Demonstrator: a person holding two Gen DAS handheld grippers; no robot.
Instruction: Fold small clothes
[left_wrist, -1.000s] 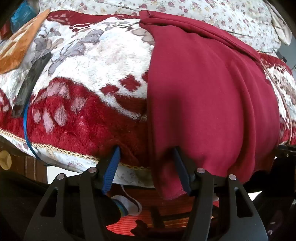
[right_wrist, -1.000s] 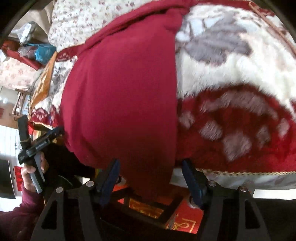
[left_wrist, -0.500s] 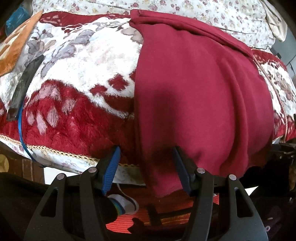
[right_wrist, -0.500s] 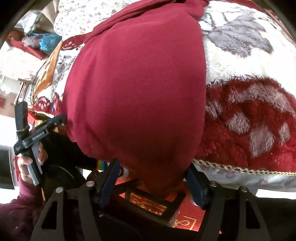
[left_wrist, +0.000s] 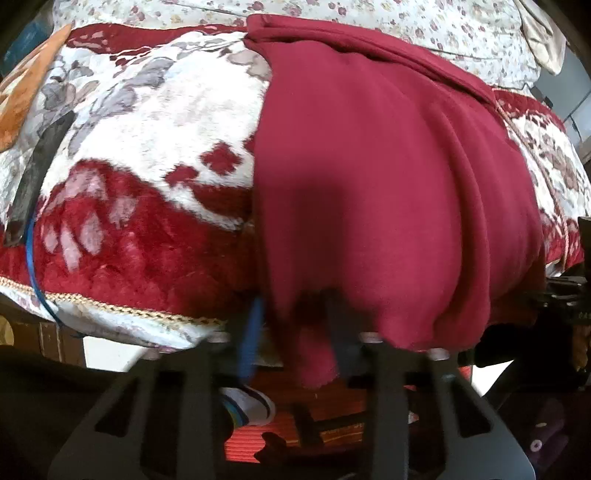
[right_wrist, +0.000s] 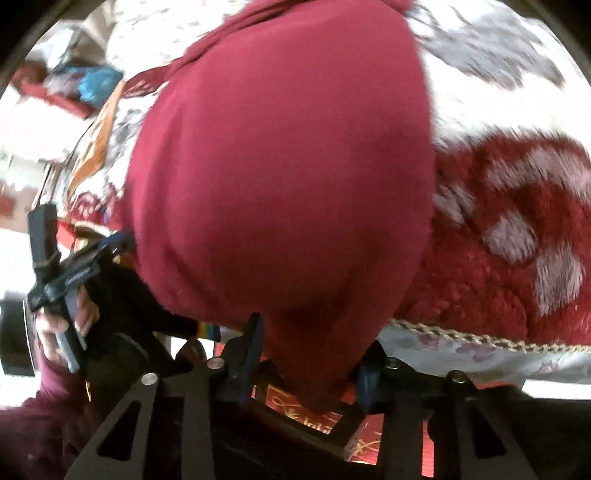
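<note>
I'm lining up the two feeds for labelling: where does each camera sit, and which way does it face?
Left wrist: on the left gripper, looking along its fingers at the near left corner of the red garment on the floral blanket; own fingers show.
Right wrist: on the right gripper, facing the garment's near right corner; own fingers show, plus the person's hand holding the left gripper.
Shared: garment and blanket.

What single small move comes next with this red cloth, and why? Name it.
Probably close both tools fully on the hem. The red garment lies over the blanket, its near edge hanging off the bed. A corner sits between the fingers of the left tool and the right tool, both still slightly apart.
</note>
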